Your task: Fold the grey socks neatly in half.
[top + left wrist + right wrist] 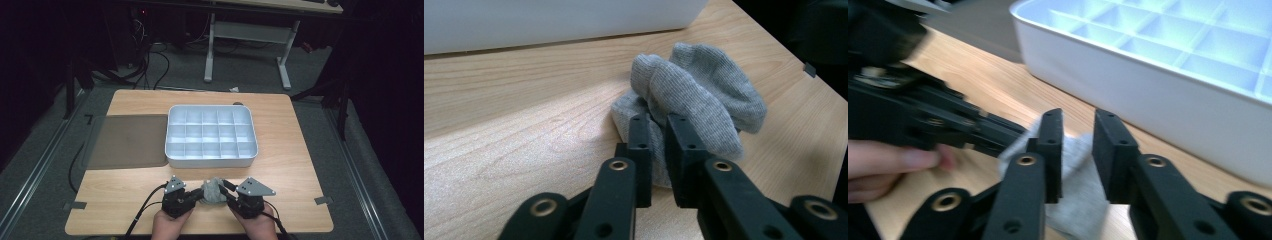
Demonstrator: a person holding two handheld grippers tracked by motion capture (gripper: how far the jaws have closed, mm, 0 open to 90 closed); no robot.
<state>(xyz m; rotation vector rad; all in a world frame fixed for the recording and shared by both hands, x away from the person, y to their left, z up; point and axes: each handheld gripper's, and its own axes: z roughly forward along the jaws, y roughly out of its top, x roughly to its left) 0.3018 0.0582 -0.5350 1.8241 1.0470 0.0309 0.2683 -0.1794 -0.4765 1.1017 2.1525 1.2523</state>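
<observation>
A bundled grey sock (212, 193) lies on the wooden table near its front edge, between my two grippers. My left gripper (200, 195) comes at it from the left. In the left gripper view the jaws of that gripper (659, 125) stand a narrow gap apart, with a fold of the sock (704, 95) in the gap and no visible squeeze. My right gripper (225, 192) meets the bundle from the right. Its jaws (1078, 120) stand a little wider apart over the sock (1075, 210), which lies loose on the table.
A white tray (212, 161) with several empty compartments sits just beyond the sock, mid-table. A dark mat (130, 140) lies to its left. The left gripper (1005, 135) and fingers of the person's hand (888, 160) lie close by in the right gripper view.
</observation>
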